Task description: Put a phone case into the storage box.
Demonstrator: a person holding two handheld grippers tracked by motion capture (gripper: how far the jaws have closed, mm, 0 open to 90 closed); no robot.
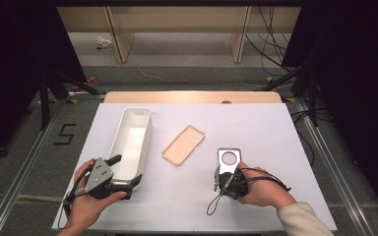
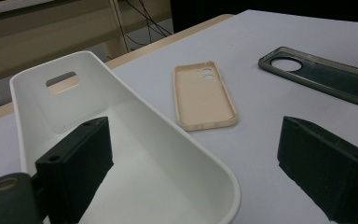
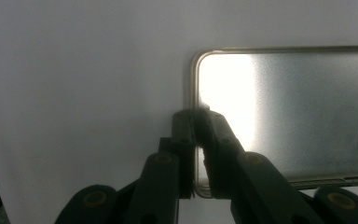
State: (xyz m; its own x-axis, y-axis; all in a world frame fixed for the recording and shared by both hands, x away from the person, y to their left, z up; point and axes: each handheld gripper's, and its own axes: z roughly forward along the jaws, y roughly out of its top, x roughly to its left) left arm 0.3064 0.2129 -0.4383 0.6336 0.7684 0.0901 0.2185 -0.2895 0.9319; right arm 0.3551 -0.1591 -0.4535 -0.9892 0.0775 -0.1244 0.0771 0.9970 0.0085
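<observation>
White surface (image 1: 256, 196); long white bin (image 1: 132, 141) at its left, left claw (image 1: 126, 169) released, jaws wide astride the bin's near end. Beige phone case (image 1: 183, 145) lies mid-surface, untouched. Grey case (image 1: 228, 160), round cutout, at right: right claw (image 3: 196, 140) clenched on its side rim, a pinch the right gripper view shows close up.

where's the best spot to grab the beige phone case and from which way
Take the beige phone case by one long side wall, coming down from above with one jaw inside the rim and one outside. It lies flat, open side up, apart from the white bin, so its thin raised edge is the graspable part.
</observation>
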